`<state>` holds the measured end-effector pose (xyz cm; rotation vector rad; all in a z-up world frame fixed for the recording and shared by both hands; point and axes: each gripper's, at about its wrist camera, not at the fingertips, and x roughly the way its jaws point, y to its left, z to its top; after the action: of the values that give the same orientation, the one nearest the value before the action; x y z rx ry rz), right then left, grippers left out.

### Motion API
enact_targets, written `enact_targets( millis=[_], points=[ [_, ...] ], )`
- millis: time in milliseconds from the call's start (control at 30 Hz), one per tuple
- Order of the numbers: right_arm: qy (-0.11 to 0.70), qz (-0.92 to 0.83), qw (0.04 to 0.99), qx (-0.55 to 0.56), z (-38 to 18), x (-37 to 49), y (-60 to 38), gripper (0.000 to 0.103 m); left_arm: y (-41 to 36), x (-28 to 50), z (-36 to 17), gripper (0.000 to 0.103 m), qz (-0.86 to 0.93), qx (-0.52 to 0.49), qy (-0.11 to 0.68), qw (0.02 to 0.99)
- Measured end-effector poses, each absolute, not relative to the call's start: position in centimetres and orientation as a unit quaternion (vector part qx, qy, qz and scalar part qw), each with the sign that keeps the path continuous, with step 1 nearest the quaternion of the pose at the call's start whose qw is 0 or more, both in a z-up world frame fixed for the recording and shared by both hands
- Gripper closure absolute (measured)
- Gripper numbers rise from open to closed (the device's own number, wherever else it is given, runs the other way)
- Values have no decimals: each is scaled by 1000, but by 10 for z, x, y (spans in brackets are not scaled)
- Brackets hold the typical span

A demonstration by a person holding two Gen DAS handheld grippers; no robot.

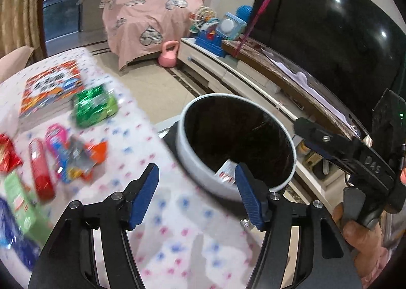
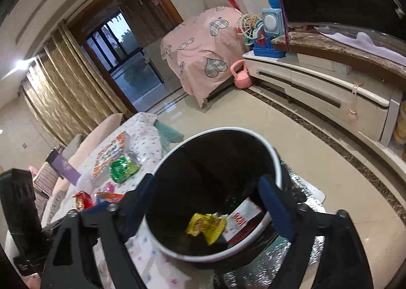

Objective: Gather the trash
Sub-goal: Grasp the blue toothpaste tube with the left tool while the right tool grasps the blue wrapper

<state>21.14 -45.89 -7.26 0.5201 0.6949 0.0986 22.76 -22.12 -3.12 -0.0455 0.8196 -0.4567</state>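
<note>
A white bin with a black liner (image 1: 192, 162) (image 2: 276, 162) stands beside the table. Inside lie a yellow wrapper (image 2: 206, 225) and a red-and-white packet (image 2: 241, 220), which also shows in the left wrist view (image 1: 225, 173). My left gripper (image 1: 196, 195) is open and empty above the table edge next to the bin. My right gripper (image 2: 208, 205) is open and empty over the bin's mouth; its body shows in the left wrist view (image 1: 355, 159). Wrappers lie on the table: a green one (image 1: 95, 106) (image 2: 123, 169), a red tube (image 1: 40, 172), a pink-blue one (image 1: 68, 154), a red one (image 1: 7, 154) (image 2: 82, 200).
The table has a white dotted cloth (image 1: 177, 213) with a colourful book (image 1: 50, 86) on it. A TV cabinet (image 2: 330, 93) with toys and a large TV (image 1: 330, 22) runs along the right. A pink-covered piece of furniture (image 1: 149, 17) and a pink kettlebell (image 1: 168, 54) stand on the floor behind.
</note>
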Motion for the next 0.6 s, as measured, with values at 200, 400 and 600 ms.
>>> enact_targets(
  millis=[200,400,600],
  points=[
    [327,75,910,244,-68,188,-420,4,-171,194,-35,38,-189,-49,395,898],
    [338,115,903,238,-69,176,-379,4,-117,168,-38,38,-162,-69,391,903],
    [355,155,894,225,-72,171,-337,4,-70,145,-42,38,-143,-84,388,907]
  ],
)
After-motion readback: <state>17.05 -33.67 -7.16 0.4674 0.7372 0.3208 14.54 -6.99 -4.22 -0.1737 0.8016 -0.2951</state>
